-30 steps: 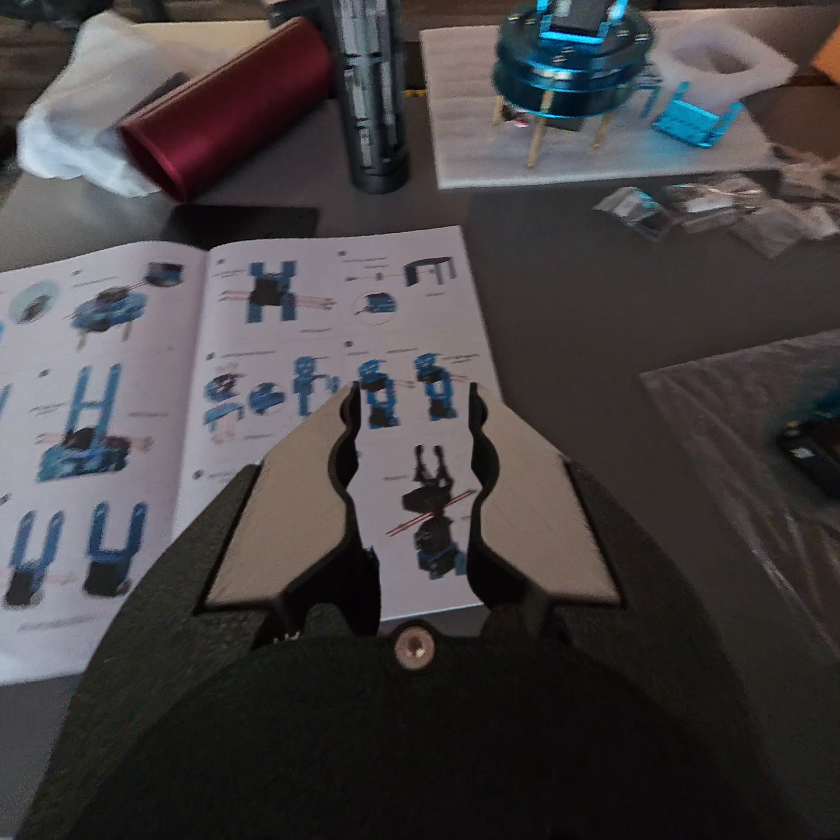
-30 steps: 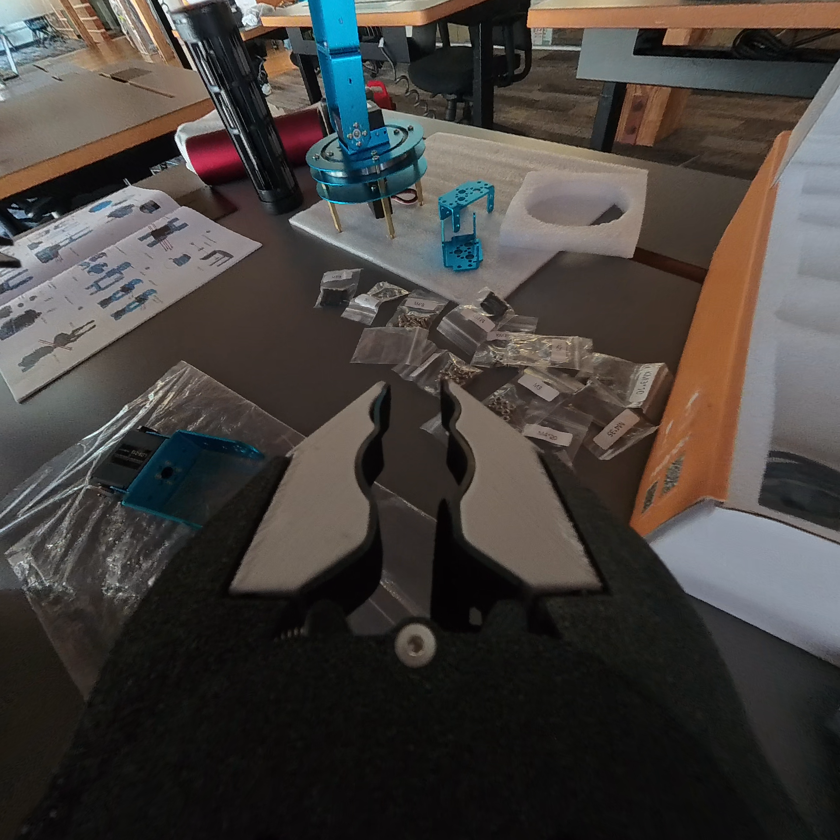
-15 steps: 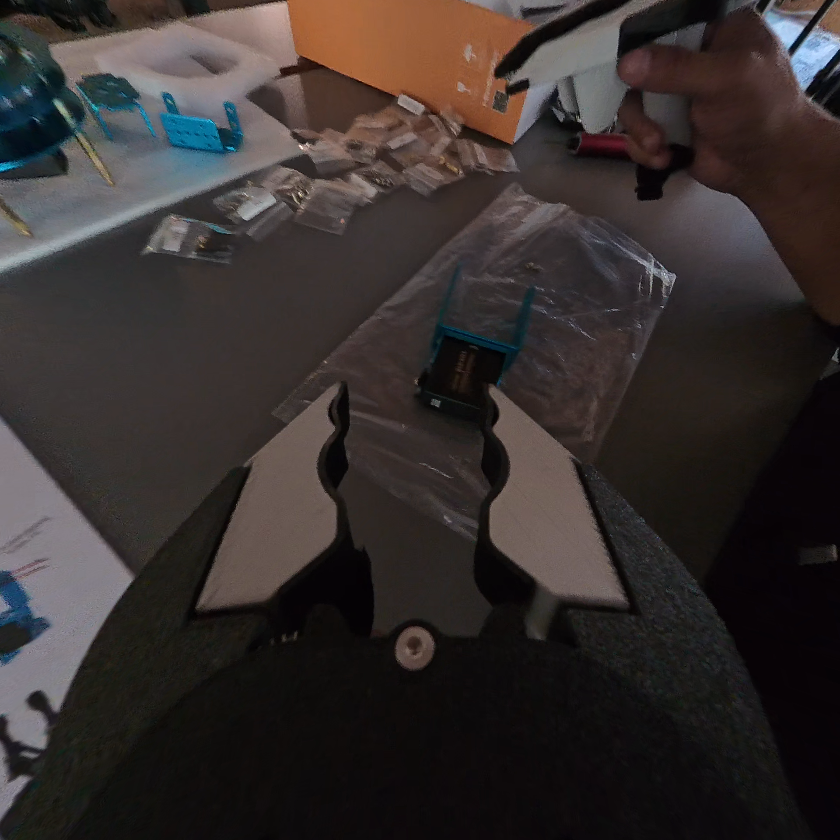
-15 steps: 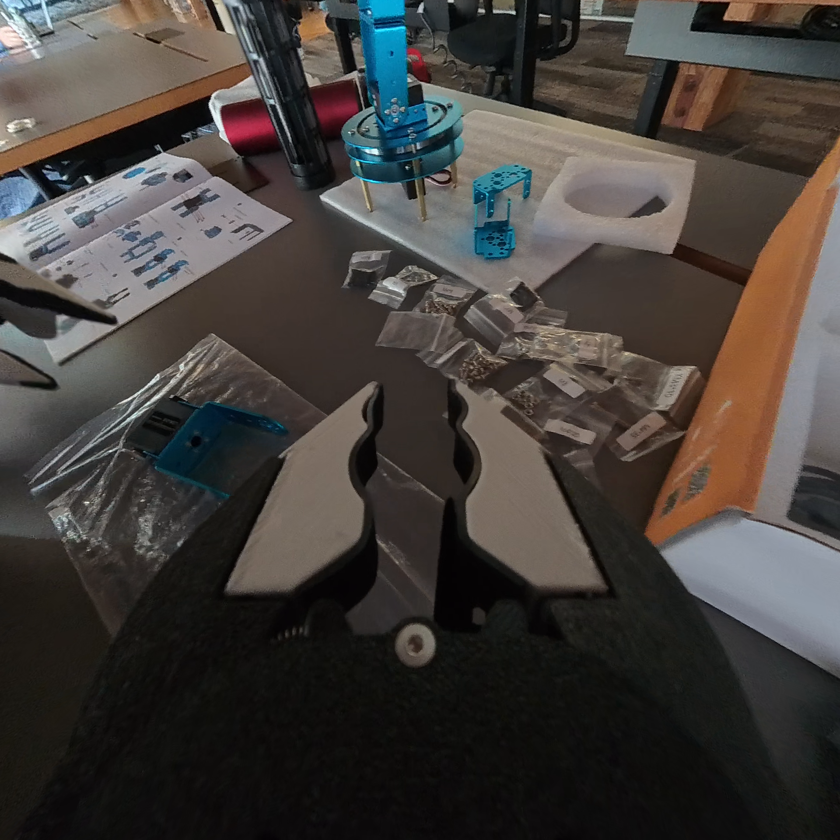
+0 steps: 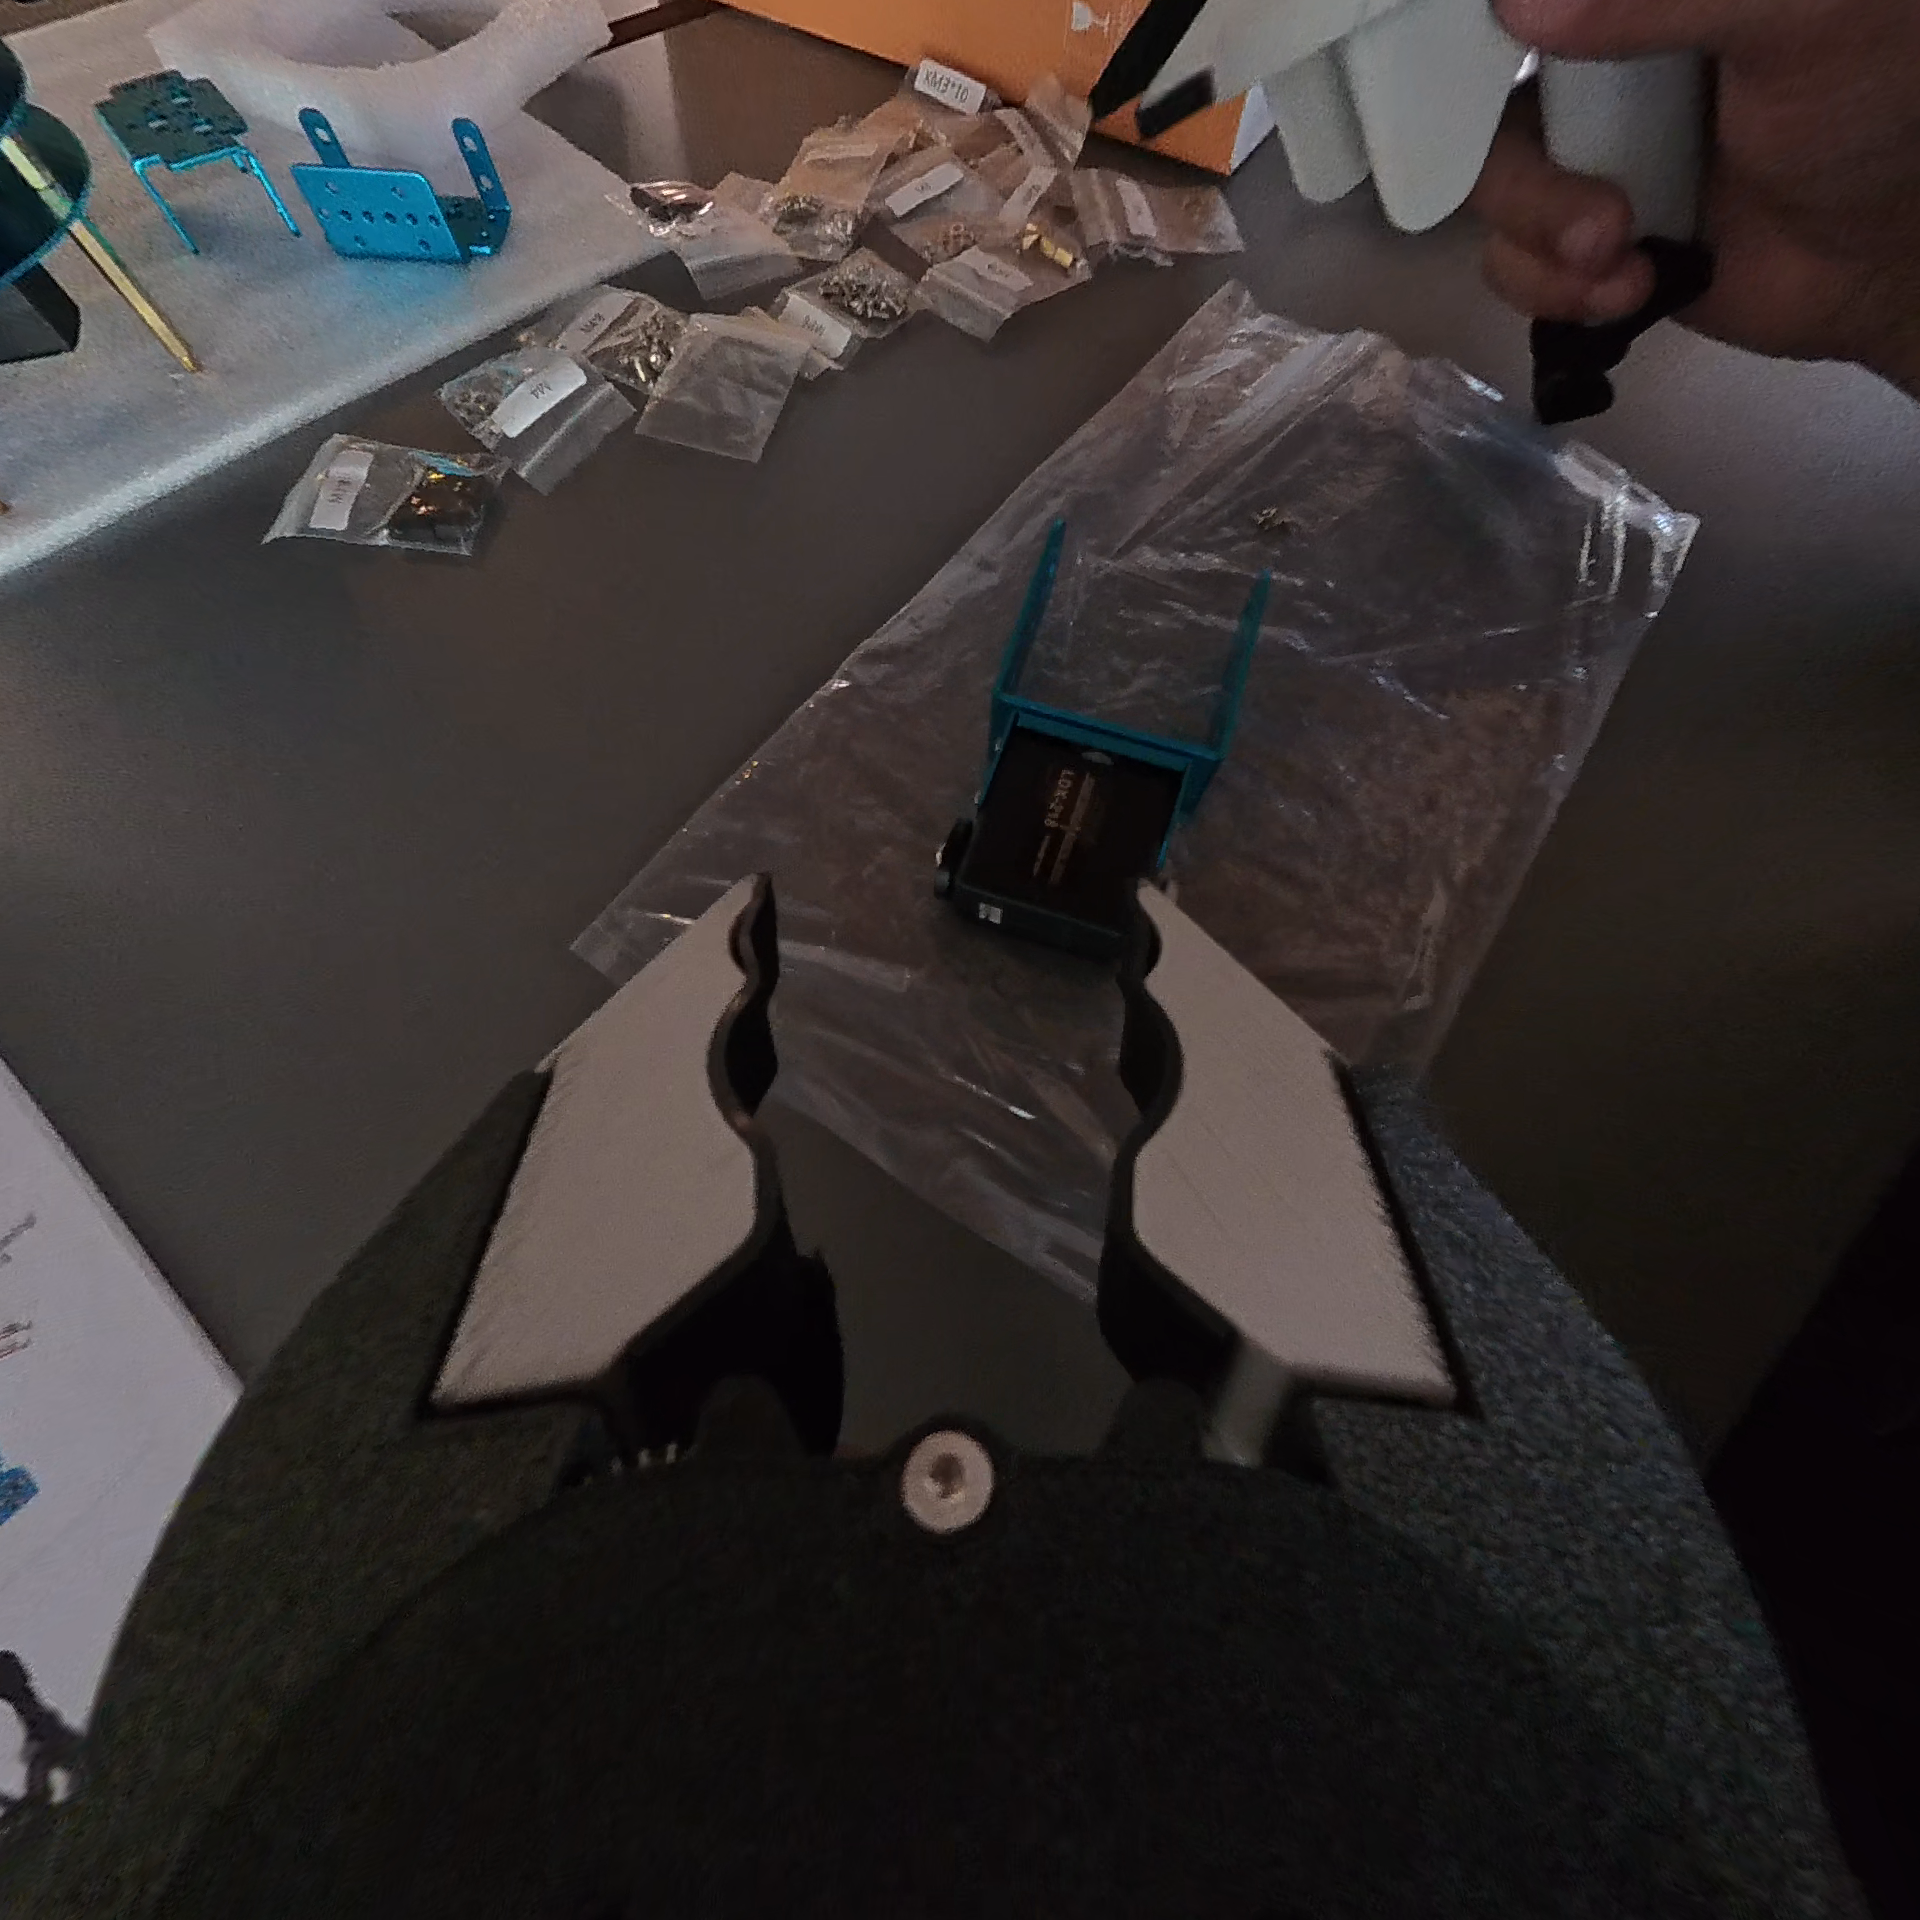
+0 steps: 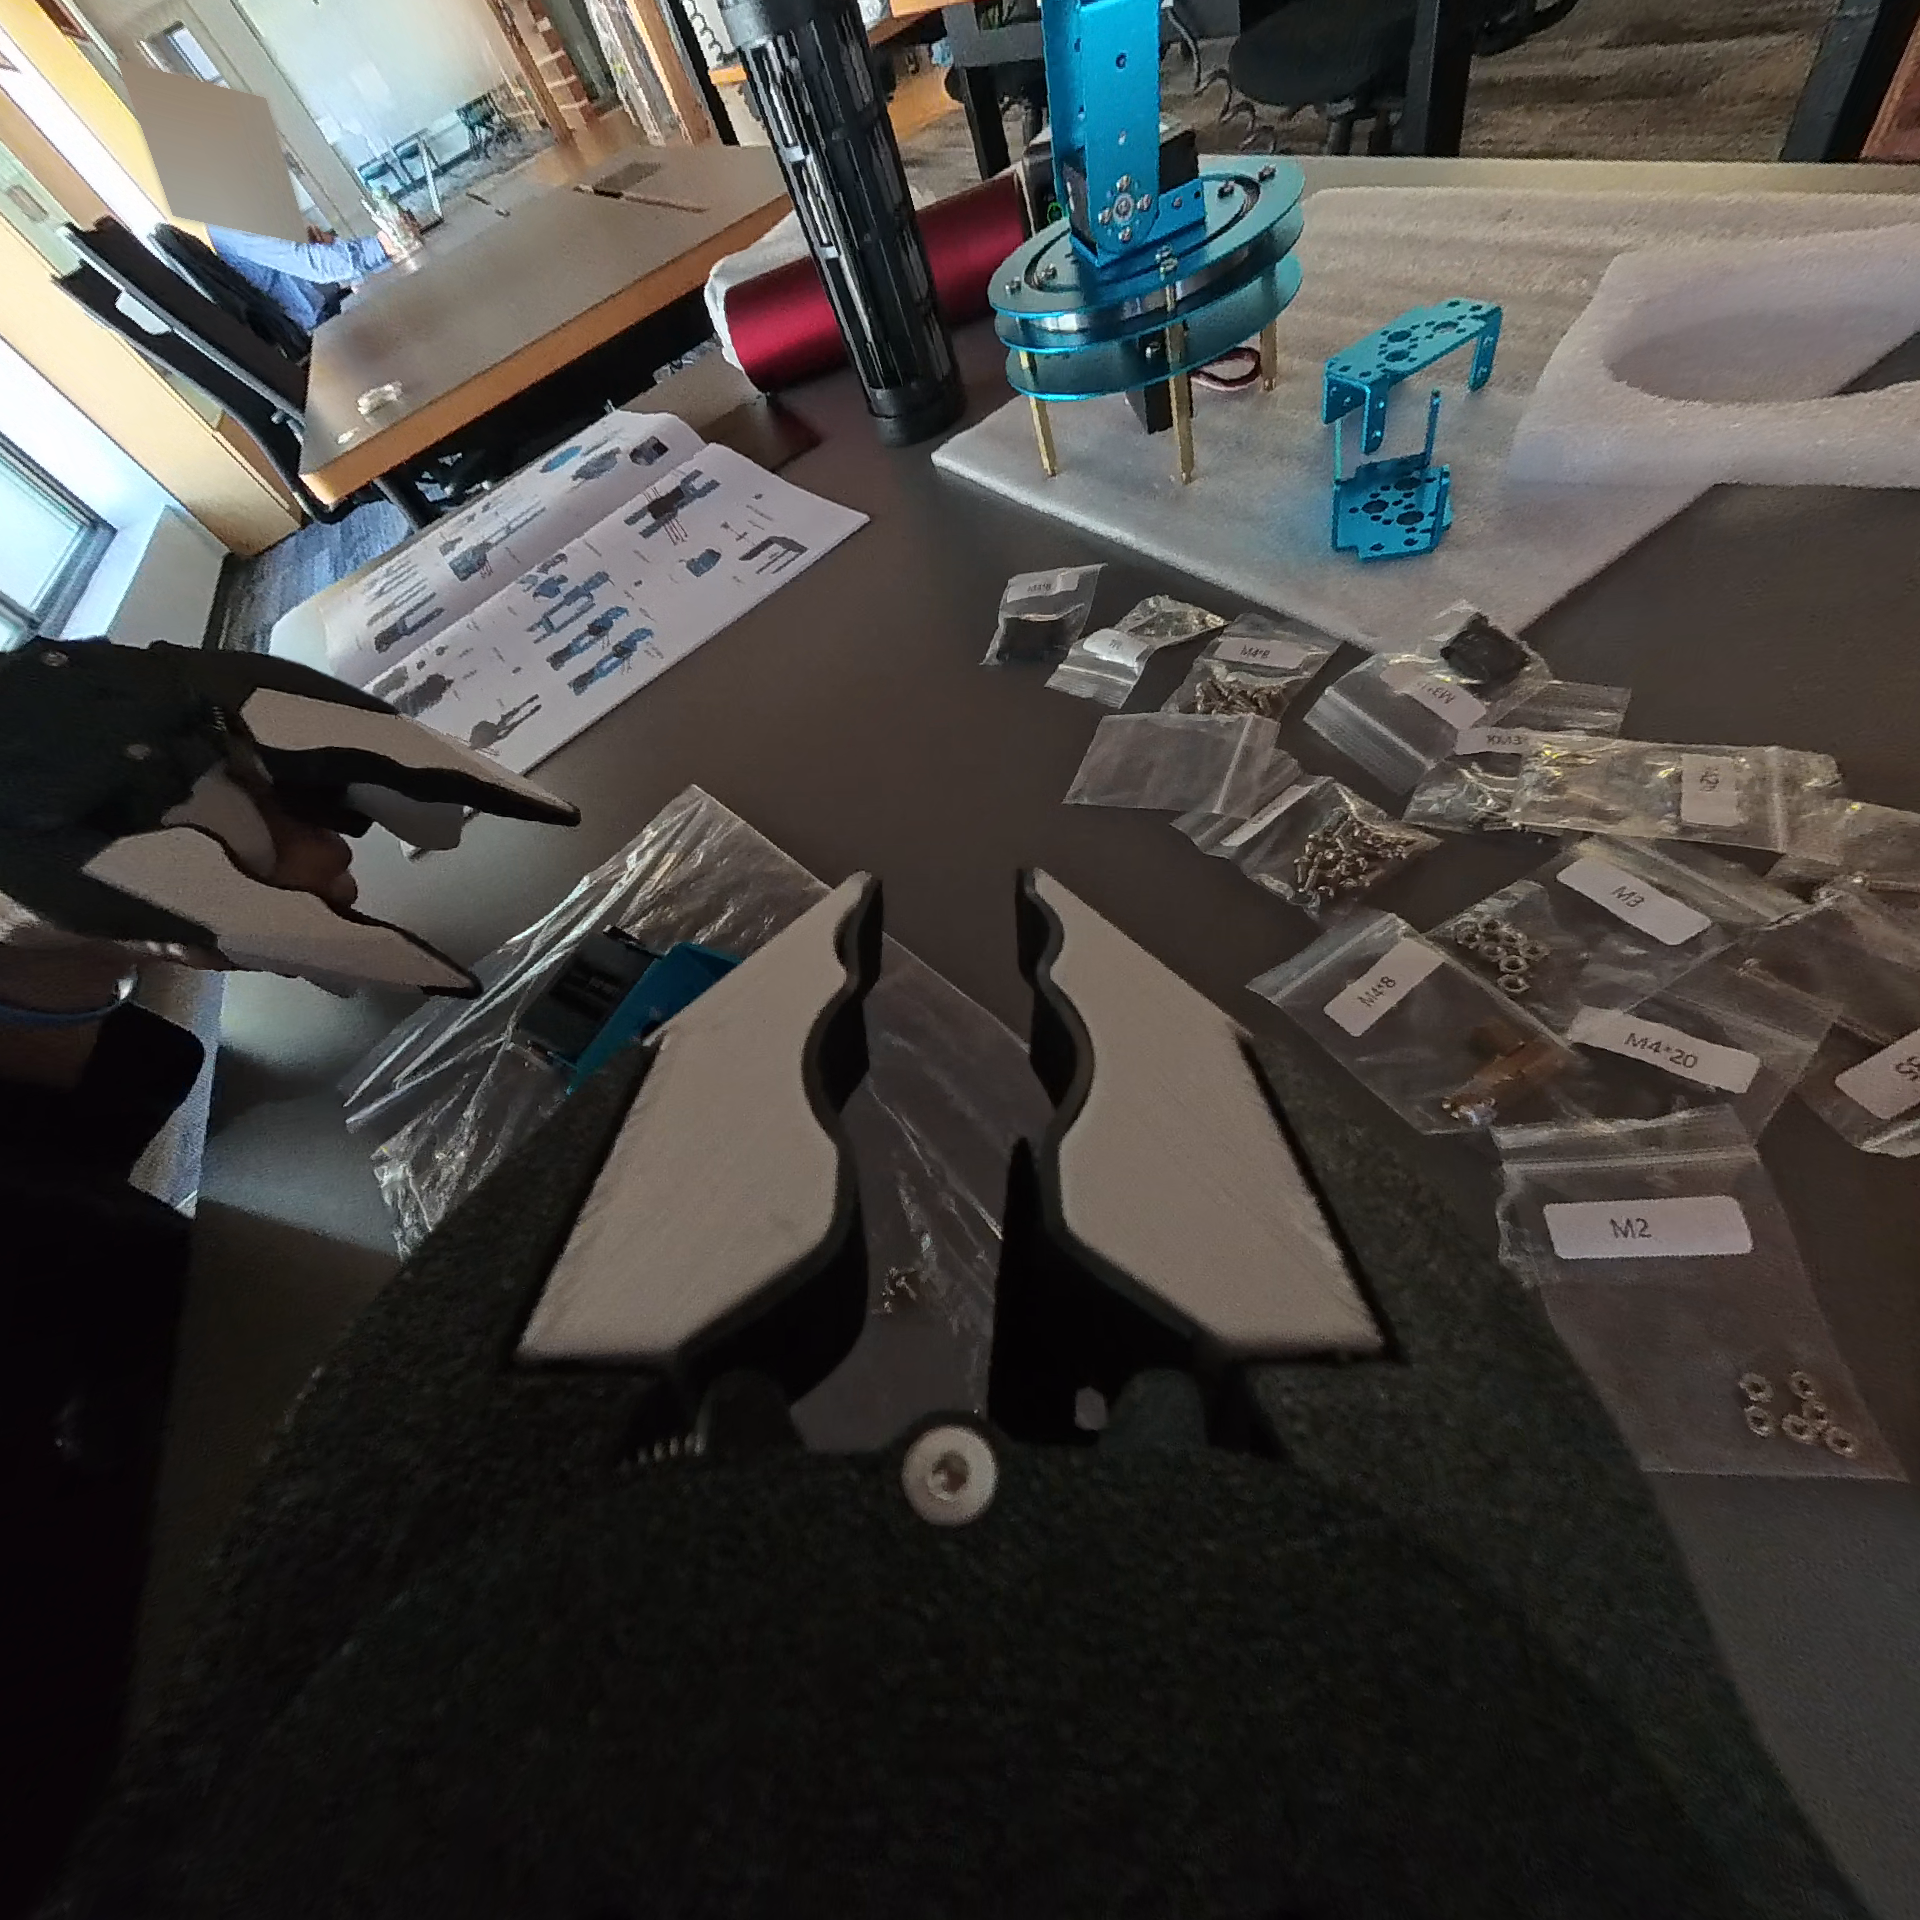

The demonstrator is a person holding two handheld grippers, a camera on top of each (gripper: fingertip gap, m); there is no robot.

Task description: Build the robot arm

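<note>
I am holding my left gripper (image 5: 951, 914) low over the dark table (image 5: 312, 727), fingers spread wide and grasping nothing, its right fingertip just beside the black servo in a blue bracket (image 5: 1081, 821) that is lying on the clear plastic bag (image 5: 1403, 727) near the table's near edge. My worry, as a judgement only, is that the bag is looking slick and crinkled, so any sideways nudge from that fingertip could be sliding the servo and bag together across the table instead of seating it between the fingers. The bracket's two thin upright arms are pointing away from me and could be catching a finger. A few tiny loose screws (image 5: 1270, 516) are sitting on the bag toward the far side and could be scattering if the film jerks. My right gripper (image 6: 948, 894) is hovering over the same bag from the other side, fingers parted and empty, with the small labelled hardware bags (image 6: 1455, 935) crowded just to its right toward the white foam sheet (image 6: 1558, 540); a careless sweep there could be dragging them. In the right wrist view my left gripper is angling downward, tips aimed at the servo, a hand (image 6: 312, 862) wrapped around its grip.
</note>
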